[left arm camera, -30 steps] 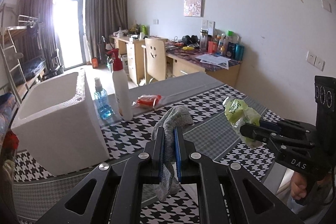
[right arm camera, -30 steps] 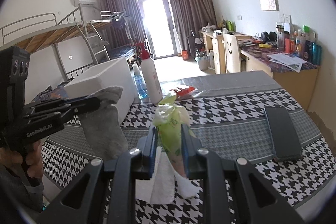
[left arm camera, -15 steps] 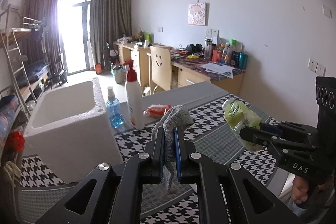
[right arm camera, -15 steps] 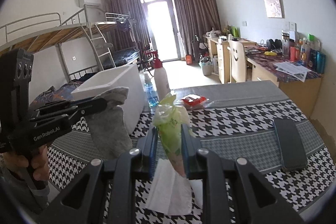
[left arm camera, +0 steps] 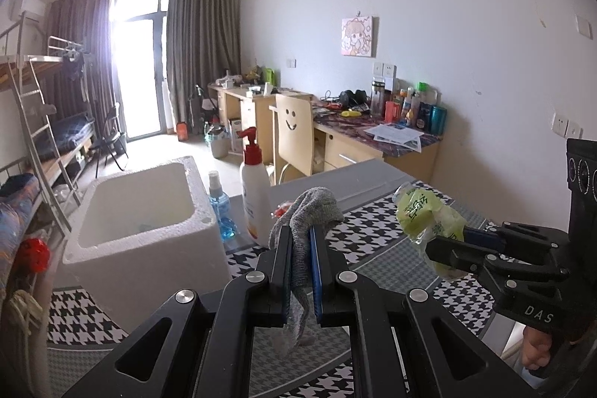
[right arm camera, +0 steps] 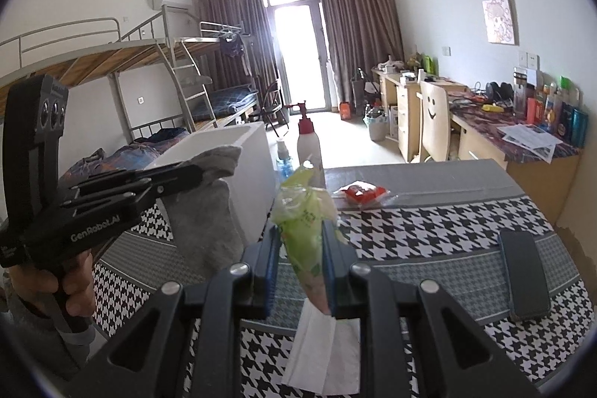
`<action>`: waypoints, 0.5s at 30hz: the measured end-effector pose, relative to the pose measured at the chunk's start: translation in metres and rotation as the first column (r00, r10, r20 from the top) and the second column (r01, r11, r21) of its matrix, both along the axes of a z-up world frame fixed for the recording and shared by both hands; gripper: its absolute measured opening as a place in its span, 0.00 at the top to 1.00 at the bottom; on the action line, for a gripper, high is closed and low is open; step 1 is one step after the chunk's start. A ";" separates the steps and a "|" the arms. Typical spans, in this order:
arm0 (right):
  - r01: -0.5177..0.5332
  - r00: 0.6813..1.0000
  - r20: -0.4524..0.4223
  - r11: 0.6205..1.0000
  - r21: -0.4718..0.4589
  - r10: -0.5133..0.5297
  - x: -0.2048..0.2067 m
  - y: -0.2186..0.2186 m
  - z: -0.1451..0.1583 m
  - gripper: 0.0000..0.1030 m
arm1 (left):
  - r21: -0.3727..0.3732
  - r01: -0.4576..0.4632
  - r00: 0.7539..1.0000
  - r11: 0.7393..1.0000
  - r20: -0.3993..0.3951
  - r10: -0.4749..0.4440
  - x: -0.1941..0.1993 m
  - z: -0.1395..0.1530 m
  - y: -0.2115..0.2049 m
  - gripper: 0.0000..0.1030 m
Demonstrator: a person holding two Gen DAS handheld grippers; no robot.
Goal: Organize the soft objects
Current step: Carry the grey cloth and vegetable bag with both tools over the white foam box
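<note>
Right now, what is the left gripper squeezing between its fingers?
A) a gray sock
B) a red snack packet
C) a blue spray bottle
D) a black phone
A: the left gripper is shut on the gray sock, which hangs down between its fingers, while the blue spray bottle stands on the table beside the white foam box.

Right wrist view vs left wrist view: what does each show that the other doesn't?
Only the right wrist view: a dark phone lying flat on the houndstooth cloth, and a white tissue beneath the right hand-held gripper.

Only the left wrist view: the open inside of the white foam box.

Both: the left hand-held gripper shut on a grey sock, the right one shut on a green packet, and the pump bottle.
</note>
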State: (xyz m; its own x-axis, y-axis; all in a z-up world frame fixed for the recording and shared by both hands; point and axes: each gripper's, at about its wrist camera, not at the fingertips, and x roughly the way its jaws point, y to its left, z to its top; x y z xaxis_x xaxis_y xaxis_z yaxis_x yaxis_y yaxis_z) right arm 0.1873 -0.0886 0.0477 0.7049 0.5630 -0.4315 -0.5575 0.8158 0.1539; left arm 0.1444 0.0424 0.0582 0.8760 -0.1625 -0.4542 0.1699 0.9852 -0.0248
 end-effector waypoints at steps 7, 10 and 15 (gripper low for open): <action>-0.015 1.000 0.020 1.000 -0.006 0.015 0.001 0.008 0.009 0.76 | 0.007 -0.009 1.000 1.000 0.022 0.009 0.000 0.010 0.003 0.91; -0.021 0.999 0.030 1.000 -0.010 0.021 0.001 0.012 0.014 0.76 | 0.008 -0.012 1.000 1.000 0.029 0.011 0.001 0.014 0.005 0.91; -0.026 0.999 0.045 1.000 -0.013 0.026 0.004 0.017 0.020 0.76 | 0.008 -0.017 0.999 1.000 0.039 0.017 0.003 0.019 0.008 0.91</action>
